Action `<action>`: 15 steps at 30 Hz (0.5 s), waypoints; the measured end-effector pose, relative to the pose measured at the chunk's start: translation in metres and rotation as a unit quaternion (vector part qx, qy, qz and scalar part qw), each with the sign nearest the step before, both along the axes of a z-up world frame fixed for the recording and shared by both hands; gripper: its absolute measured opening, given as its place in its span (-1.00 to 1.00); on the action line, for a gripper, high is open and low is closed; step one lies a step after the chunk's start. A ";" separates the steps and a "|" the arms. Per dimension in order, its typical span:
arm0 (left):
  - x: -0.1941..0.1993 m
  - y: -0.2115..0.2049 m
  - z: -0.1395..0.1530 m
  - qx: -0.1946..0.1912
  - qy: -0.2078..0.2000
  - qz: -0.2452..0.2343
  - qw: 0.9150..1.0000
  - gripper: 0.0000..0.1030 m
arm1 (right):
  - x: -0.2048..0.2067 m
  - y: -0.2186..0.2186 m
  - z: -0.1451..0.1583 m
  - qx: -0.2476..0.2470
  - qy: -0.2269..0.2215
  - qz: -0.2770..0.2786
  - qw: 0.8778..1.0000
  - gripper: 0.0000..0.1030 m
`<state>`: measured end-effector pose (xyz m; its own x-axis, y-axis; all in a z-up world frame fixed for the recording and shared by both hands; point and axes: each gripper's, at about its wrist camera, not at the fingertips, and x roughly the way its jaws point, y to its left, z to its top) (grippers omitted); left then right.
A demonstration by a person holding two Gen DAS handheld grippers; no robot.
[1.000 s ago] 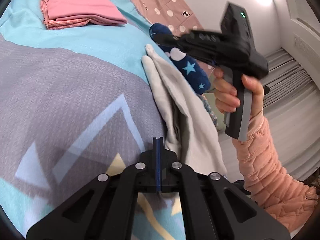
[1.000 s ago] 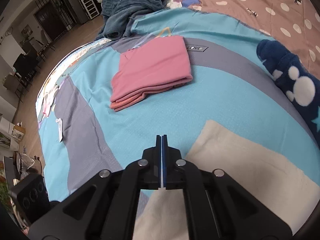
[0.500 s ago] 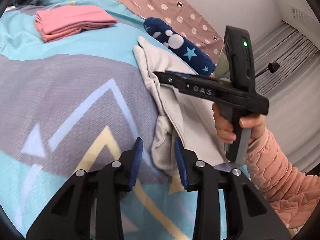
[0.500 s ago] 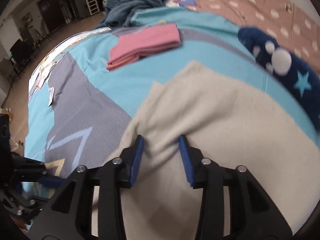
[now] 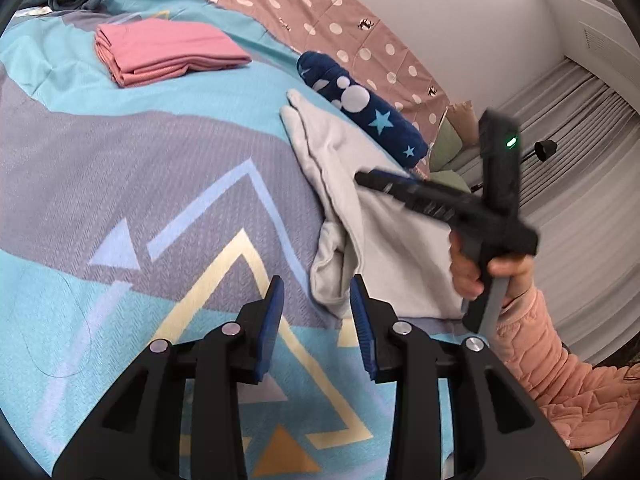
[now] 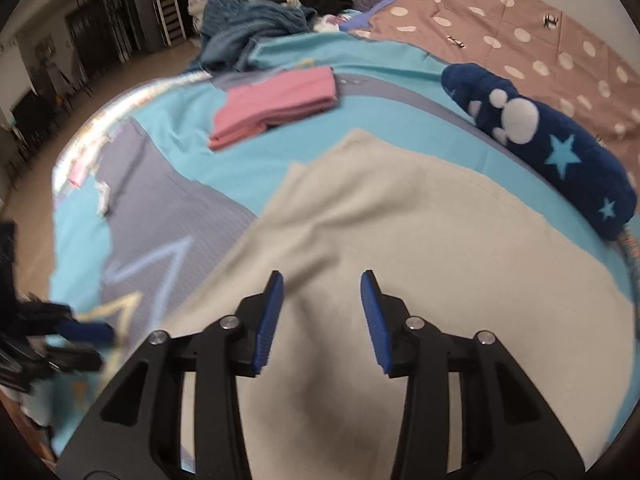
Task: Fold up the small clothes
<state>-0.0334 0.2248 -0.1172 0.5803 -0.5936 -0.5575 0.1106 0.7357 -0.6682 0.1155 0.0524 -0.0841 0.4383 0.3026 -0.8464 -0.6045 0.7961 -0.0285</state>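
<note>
A pale grey garment [image 5: 352, 184] lies folded lengthwise on the bed cover, also filling the right wrist view [image 6: 420, 224]. My left gripper [image 5: 317, 312] is open and empty, its jaws just short of the garment's near bunched corner. My right gripper [image 6: 322, 308] is open and empty, hovering over the middle of the garment; it shows in the left wrist view [image 5: 440, 204] held by a hand in a pink sleeve. A folded pink garment [image 5: 168, 50] lies further back on the bed [image 6: 276, 104].
A navy plush item with stars and white dots [image 5: 360, 108] [image 6: 540, 140] lies beside the grey garment's far edge. A brown dotted sheet [image 5: 340, 24] lies behind it. A heap of dark clothes [image 6: 256, 28] sits at the bed's far end. The floor lies beyond the bed's left edge [image 6: 60, 120].
Both grippers went from shut to open and let go of the grey garment, which now lies folded on the bed. Both have drawn back a little from it.
</note>
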 end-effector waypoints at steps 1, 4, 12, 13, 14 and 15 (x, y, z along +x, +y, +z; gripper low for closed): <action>0.000 0.000 0.001 0.001 0.000 0.003 1.000 -0.31 | 0.000 0.007 -0.008 -0.013 0.012 0.010 1.000 -0.31; -0.003 0.007 0.002 0.016 0.003 0.027 0.999 -0.31 | -0.005 0.033 -0.009 0.008 -0.016 0.038 0.999 -0.48; -0.024 0.039 0.013 0.011 -0.008 0.073 0.997 -0.28 | -0.030 0.029 0.014 0.086 0.011 0.088 0.992 -0.29; -0.023 0.039 0.013 0.009 -0.008 0.072 0.997 -0.28 | -0.035 0.018 0.018 0.083 0.000 0.079 0.993 -0.29; -0.020 0.040 0.012 0.006 -0.007 0.070 0.997 -0.28 | -0.040 0.009 0.021 0.077 -0.011 0.076 0.994 -0.29; -0.017 0.040 0.011 0.003 -0.006 0.068 0.998 -0.27 | -0.048 0.001 0.025 0.068 -0.023 0.078 0.994 -0.21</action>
<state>-0.0504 0.2650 -0.1063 0.6625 -0.5055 -0.5528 0.0171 0.7480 -0.6635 0.0673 0.0538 -0.0595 0.4138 0.4812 -0.7728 -0.7220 0.6905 0.0434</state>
